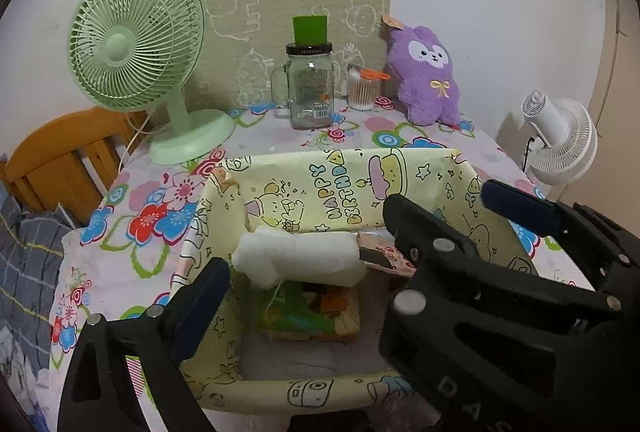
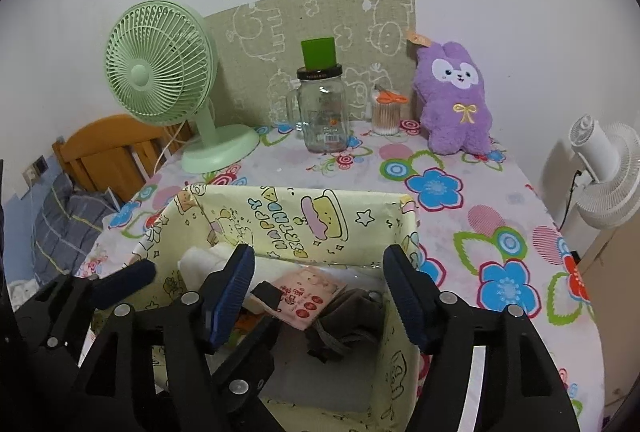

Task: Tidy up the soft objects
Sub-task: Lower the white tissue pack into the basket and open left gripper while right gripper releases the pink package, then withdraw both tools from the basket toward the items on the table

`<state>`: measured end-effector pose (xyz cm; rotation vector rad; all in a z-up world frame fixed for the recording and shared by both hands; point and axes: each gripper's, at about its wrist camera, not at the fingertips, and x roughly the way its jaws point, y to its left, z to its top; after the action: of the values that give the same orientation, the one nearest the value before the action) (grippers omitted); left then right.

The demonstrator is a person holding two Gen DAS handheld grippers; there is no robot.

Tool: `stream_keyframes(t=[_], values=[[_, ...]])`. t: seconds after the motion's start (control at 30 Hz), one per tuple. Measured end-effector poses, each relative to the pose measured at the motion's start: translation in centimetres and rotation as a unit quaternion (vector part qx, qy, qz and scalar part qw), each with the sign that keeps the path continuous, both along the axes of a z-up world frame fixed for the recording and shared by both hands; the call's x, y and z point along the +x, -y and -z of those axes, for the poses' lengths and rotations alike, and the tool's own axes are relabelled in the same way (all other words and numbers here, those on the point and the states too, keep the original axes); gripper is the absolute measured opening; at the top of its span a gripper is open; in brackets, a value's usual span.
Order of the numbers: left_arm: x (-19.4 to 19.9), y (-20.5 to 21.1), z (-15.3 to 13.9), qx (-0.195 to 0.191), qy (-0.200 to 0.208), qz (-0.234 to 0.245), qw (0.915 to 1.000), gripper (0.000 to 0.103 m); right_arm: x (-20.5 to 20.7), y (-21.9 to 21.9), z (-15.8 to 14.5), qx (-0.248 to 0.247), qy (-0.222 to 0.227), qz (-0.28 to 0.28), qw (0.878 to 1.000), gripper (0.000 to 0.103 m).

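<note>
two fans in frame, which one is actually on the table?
The mint-green desk fan: its round base sits on the floral tablecloth at the back left. The white fan is off the table's right edge, by the wall.

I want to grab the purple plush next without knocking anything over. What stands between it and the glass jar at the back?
A small clear container of cotton swabs stands between the glass jar and the purple plush, seen in both wrist views.

Both wrist views look down close over the yellow box [image 1: 304,188] [image 2: 296,216], facing the wall, left view from its left; both share the purple plush [image 1: 426,72] [image 2: 454,100] behind it.
</note>
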<state>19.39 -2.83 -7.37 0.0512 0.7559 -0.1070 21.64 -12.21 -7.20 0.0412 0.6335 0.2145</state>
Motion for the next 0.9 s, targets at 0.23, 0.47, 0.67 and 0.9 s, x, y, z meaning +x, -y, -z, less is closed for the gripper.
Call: stream_keyframes(t=[0.23, 0.47, 0.67, 0.9], values=[[-0.7, -0.3, -0.6, -0.011, 0.009, 0.001, 0.9999, 0.101, -1.0, 0.0, -0.8, -0.002, 0.002, 0.01, 1.0, 0.09], [-1.7, -0.2, -1.1, -0.019, 0.013, 0.009, 0.9997, 0.102, -2.1, 0.2, -1.4, -0.007, 0.0, 0.02, 1.0, 0.094], [-2.7, -0.2, -1.8, -0.017, 0.019, 0.006, 0.9997, 0.102, -3.4, 0.3, -2.2, -0.014, 0.009, 0.026, 1.0, 0.094], [-4.1, 0.0, -2.9, -0.012, 0.033, 0.003, 0.9994, 0.102, -5.1, 0.6, -3.2, -0.012, 0.021, 0.031, 0.999, 0.094]])
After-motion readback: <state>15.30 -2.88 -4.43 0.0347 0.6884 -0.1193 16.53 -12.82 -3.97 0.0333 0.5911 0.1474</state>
